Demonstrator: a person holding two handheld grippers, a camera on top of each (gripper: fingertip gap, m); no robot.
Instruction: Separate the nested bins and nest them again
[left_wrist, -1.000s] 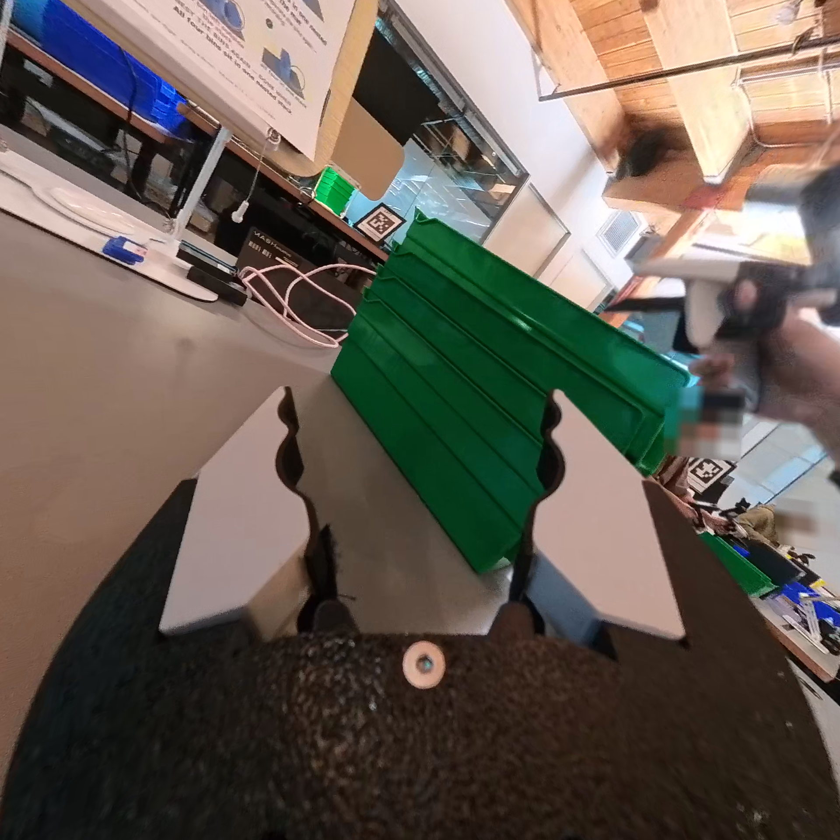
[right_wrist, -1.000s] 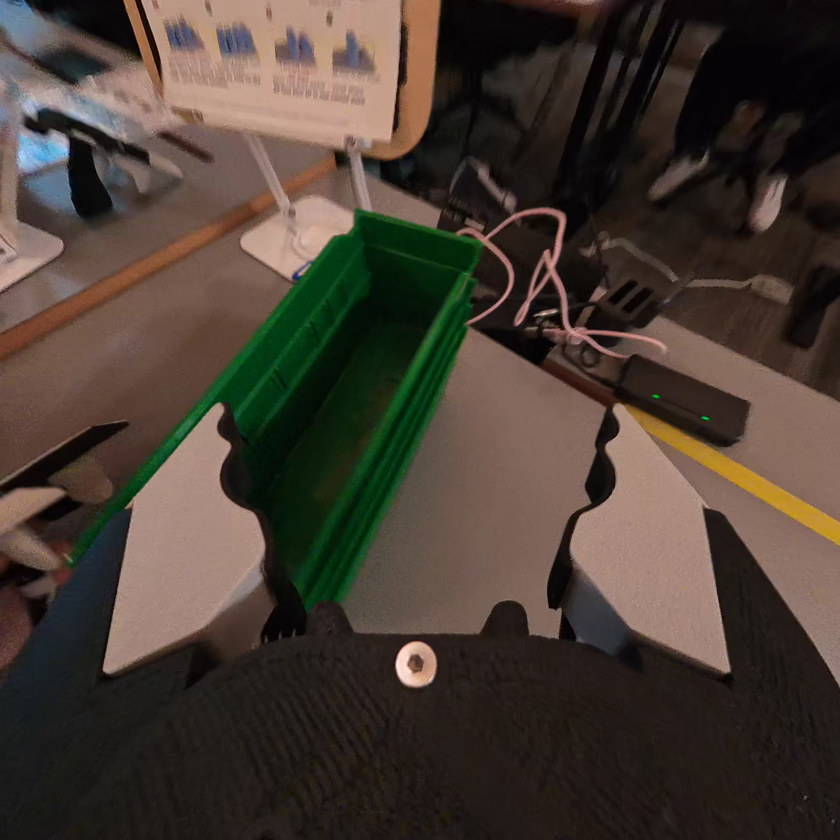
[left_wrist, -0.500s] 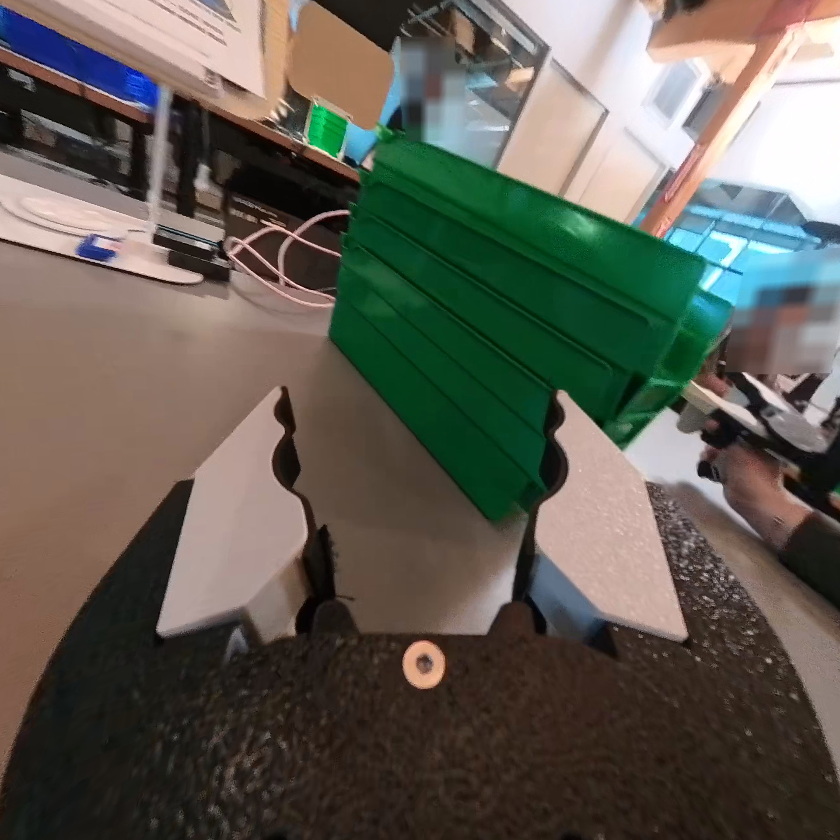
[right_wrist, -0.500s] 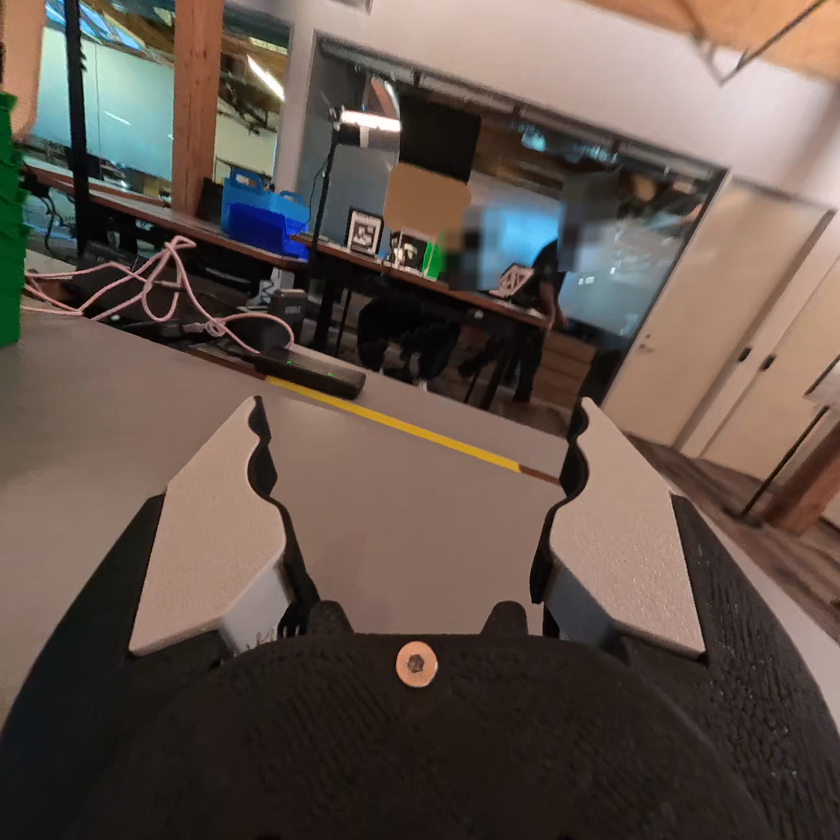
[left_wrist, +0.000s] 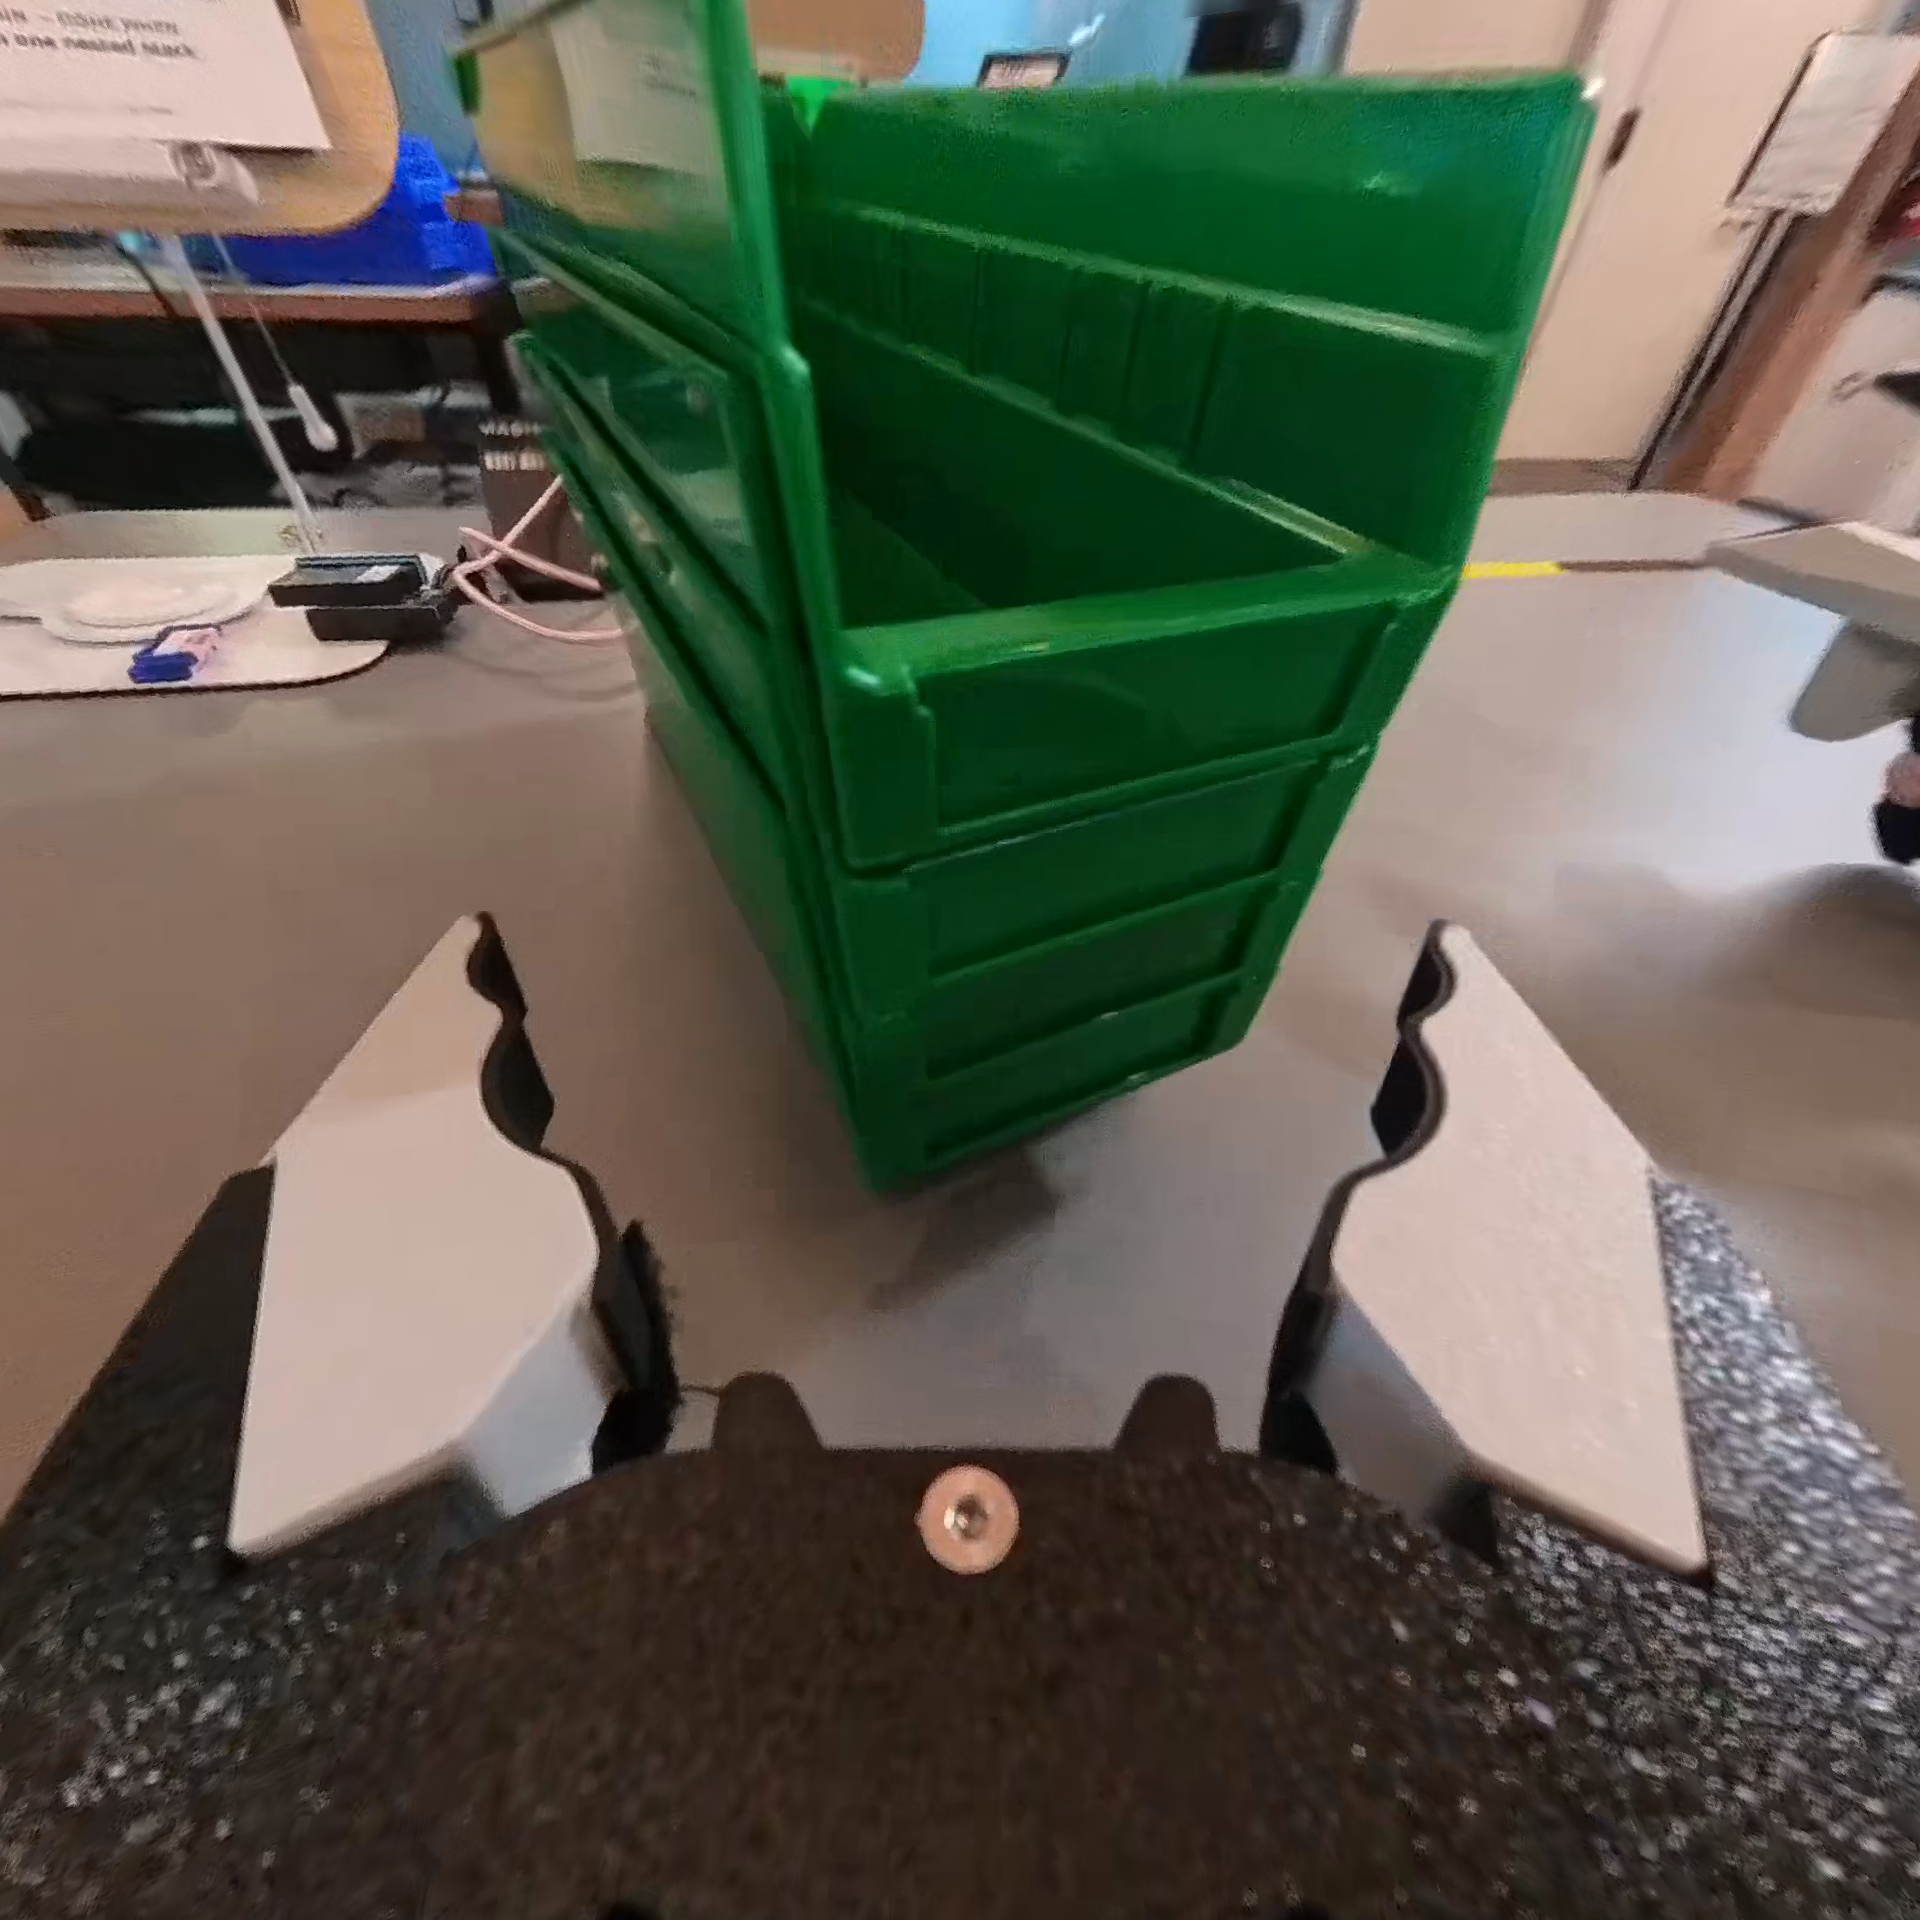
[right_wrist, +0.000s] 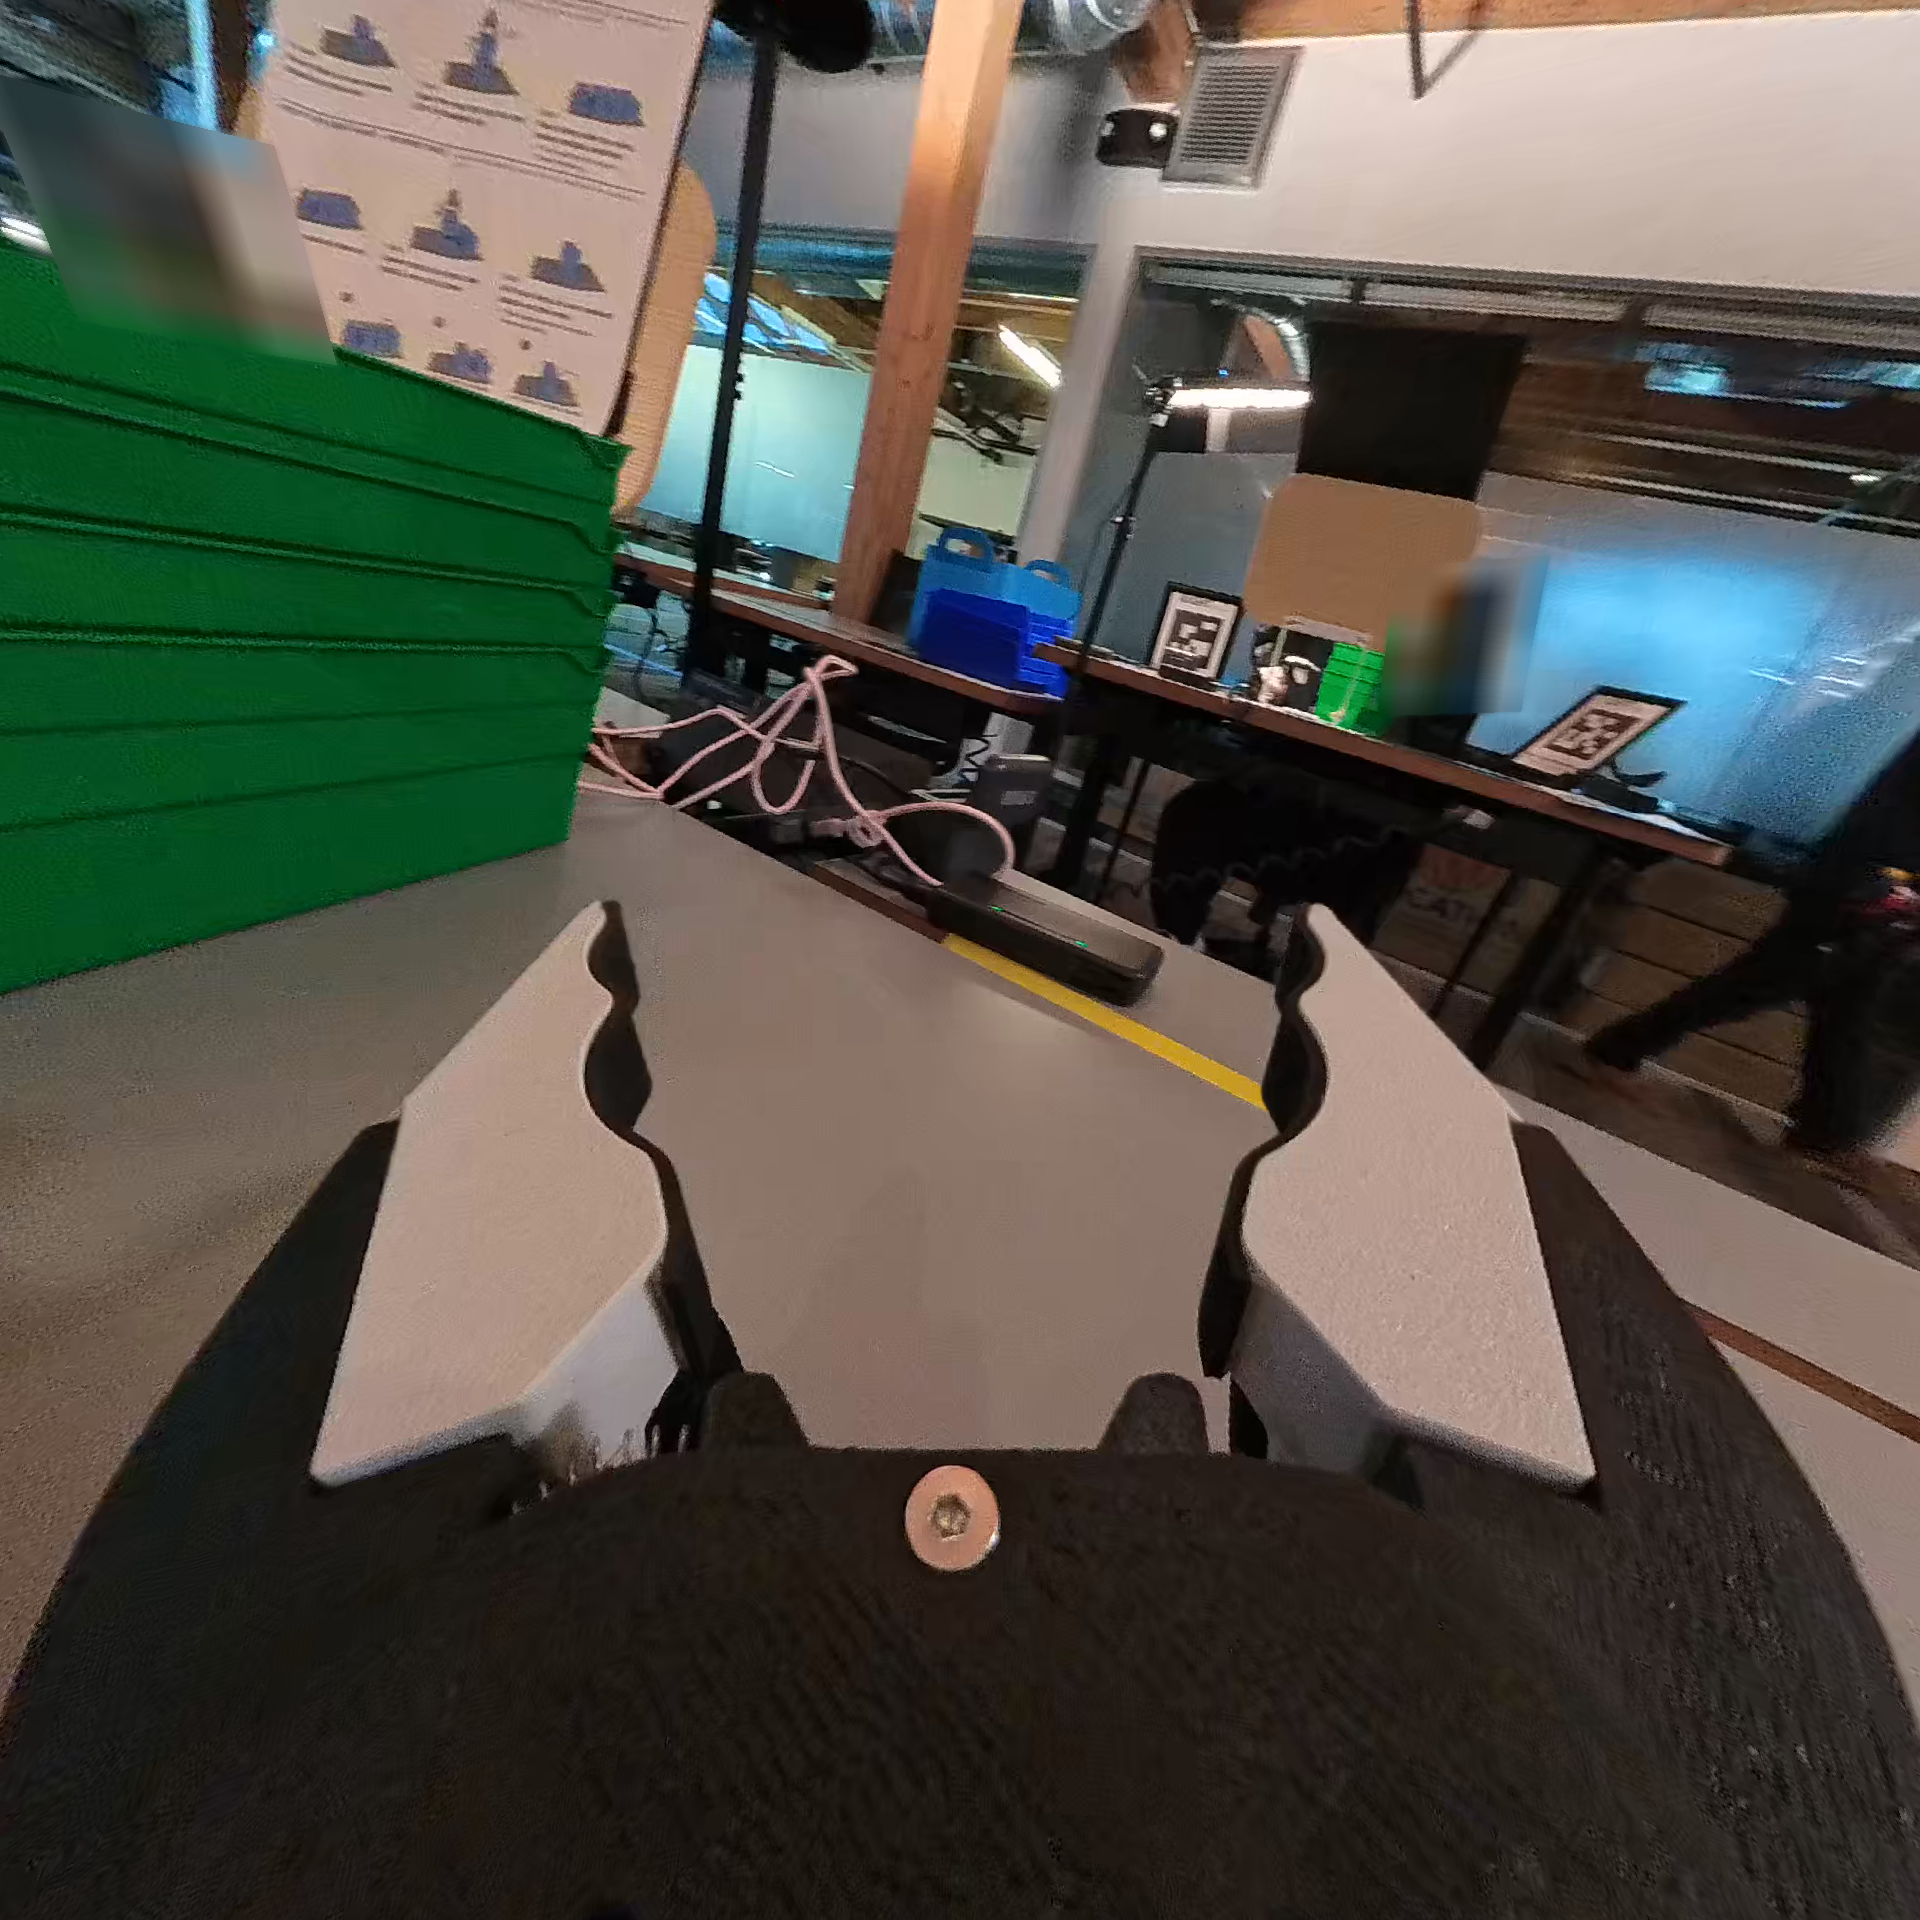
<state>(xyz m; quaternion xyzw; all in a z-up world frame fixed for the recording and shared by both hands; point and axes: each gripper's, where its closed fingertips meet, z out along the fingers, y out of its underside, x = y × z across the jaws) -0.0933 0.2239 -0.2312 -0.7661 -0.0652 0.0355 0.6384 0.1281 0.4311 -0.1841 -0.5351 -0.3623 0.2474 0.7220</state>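
My left gripper (left_wrist: 961, 1049) has its jaws spread wide and holds nothing; it sits low over the grey table (left_wrist: 312, 883), squared up on the short end of the stack of nested green bins (left_wrist: 1081, 831). I judge that line-up is deliberate: from here the stepped end rims are all in reach, so one could be pinched and drawn off the rest. The stack stands on the table just ahead of the fingertips, not touching them, with the uppermost bin's open trough running away from me.

My right gripper (right_wrist: 956, 1029) is also wide apart and empty, resting near the tabletop beside the stack, whose ribbed long side fills the left of its view. It points past the bins toward a black power bank (right_wrist: 1049, 940) and a tangle of pink cable (right_wrist: 790, 748) at the table's far edge, probably waiting to brace the lower bins.

Nothing looks separated yet.
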